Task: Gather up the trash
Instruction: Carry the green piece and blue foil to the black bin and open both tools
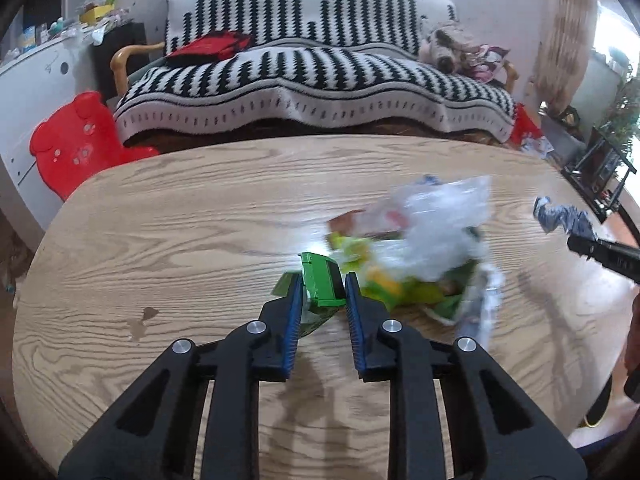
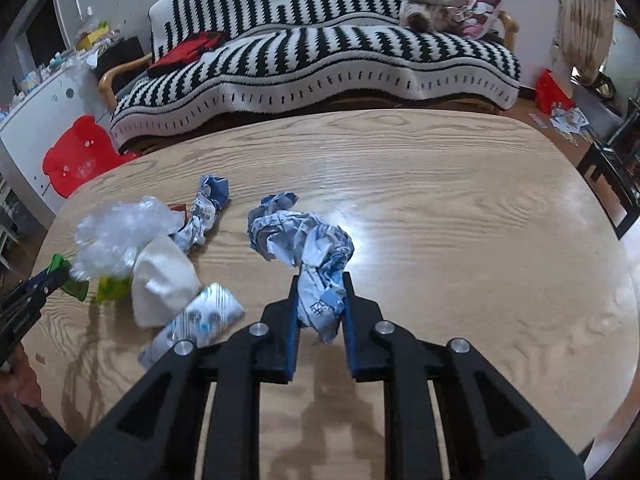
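**Both grippers clamped on trash, wide table clear to the right**

Basically, the wooden table (image 2: pixel 460 208) had lots of bare surface on its right half and along the far edge; the striped sofa (image 2: pixel 320 56) sat just behind that far edge. Trash was bunched on the left-centre: a clear plastic bag (image 2: pixel 120 232), a white crumpled wad (image 2: pixel 164 276), a silver wrapper (image 2: pixel 200 320) and a twisted blue-white paper (image 2: pixel 208 208), all close together. A red bear-shaped chair (image 1: pixel 76 140) stood off the table's left corner.

Left gripper (image 1: pixel 323 280) pointed down at an angle, its blue pads (image 1: pixel 294 308) pinched together on a green package (image 1: pixel 322 284), with blurred yellow-green wrappers (image 1: pixel 400 284) and the plastic bag trailing beside it. Right gripper (image 2: pixel 320 284) was tilted down likewise, jaws squeezed on a crumpled blue-white paper ball (image 2: pixel 308 248); most of the ball stuck out ahead of the tips. Whether either load was off the tabletop, can't tell.
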Motion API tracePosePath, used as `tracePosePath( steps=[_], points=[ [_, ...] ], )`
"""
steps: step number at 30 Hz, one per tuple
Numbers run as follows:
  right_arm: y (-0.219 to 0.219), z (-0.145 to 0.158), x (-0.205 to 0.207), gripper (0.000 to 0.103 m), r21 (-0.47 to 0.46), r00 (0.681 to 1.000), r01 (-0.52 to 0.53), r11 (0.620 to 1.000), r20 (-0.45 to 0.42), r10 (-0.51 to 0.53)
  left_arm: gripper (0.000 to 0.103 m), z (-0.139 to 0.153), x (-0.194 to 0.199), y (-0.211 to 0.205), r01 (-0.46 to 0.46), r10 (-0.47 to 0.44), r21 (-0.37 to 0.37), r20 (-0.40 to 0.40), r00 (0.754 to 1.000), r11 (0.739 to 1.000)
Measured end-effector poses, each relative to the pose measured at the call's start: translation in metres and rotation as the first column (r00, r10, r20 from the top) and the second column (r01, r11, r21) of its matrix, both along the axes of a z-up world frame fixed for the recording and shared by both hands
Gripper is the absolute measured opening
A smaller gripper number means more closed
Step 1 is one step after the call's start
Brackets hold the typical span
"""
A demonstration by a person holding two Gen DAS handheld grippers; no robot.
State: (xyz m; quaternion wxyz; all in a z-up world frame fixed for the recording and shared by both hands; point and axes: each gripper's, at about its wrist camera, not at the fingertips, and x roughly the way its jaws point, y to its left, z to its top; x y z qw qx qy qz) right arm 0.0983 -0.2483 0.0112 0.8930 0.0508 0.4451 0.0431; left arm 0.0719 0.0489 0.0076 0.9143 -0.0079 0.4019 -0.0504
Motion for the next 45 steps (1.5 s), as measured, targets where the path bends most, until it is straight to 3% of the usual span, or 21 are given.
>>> tracePosePath(
  steps=[6, 10, 17, 26, 29, 32, 36, 39, 42, 45],
  points=[
    [-0.032, 0.012, -0.045, 0.019, 0.022, 0.999, 0.048, 0.999, 0.001, -0.048, 0.021, 0.028, -0.021, -0.059, 0.107, -0.105, -0.028, 0.059, 0.993, 0.994],
    [-0.064, 0.019, -0.077, 0.019, 0.019, 0.994, 0.113, 0.993, 0.011, -0.113, 0.021, 0.034, -0.036, -0.122, 0.236, -0.234, -0.040, 0.067, 0.970, 0.971],
    [-0.130, 0.013, -0.129, 0.019, 0.019, 0.973, 0.233, 0.972, -0.002, -0.233, 0.021, 0.023, -0.065, -0.237, 0.461, -0.459, -0.030, 0.039, 0.887, 0.887],
    [-0.229, 0.003, -0.207, 0.019, 0.055, 0.902, 0.432, 0.900, -0.010, -0.432, 0.021, 0.006, -0.100, -0.349, 0.634, -0.636, -0.098, 0.014, 0.772, 0.767],
    [-0.269, 0.000, -0.235, 0.019, 0.072, 0.859, 0.511, 0.857, -0.023, -0.511, 0.021, 0.002, -0.117, -0.388, 0.685, -0.689, -0.128, 0.014, 0.724, 0.717],
    [-0.300, -0.004, -0.262, 0.019, 0.085, 0.815, 0.579, 0.811, -0.037, -0.578, 0.021, -0.006, -0.140, -0.436, 0.745, -0.753, -0.151, 0.008, 0.658, 0.650],
    [-0.352, -0.017, -0.305, 0.019, 0.106, 0.721, 0.693, 0.713, -0.086, -0.688, 0.021, -0.026, -0.169, -0.491, 0.805, -0.819, -0.176, -0.014, 0.573, 0.566],
    [-0.382, -0.029, -0.333, 0.019, 0.109, 0.648, 0.761, 0.639, -0.135, -0.749, 0.021, -0.045, -0.184, -0.524, 0.832, -0.853, -0.199, -0.047, 0.519, 0.517],
    [-0.403, -0.043, -0.350, 0.019, 0.107, 0.597, 0.802, 0.587, -0.177, -0.783, 0.021, -0.068, -0.197, -0.548, 0.847, -0.876, -0.225, -0.090, 0.475, 0.482],
    [-0.418, -0.054, -0.361, 0.019, 0.114, 0.558, 0.829, 0.547, -0.216, -0.801, 0.021, -0.089, -0.201, -0.566, 0.844, -0.879, -0.246, -0.143, 0.455, 0.477]
  ],
)
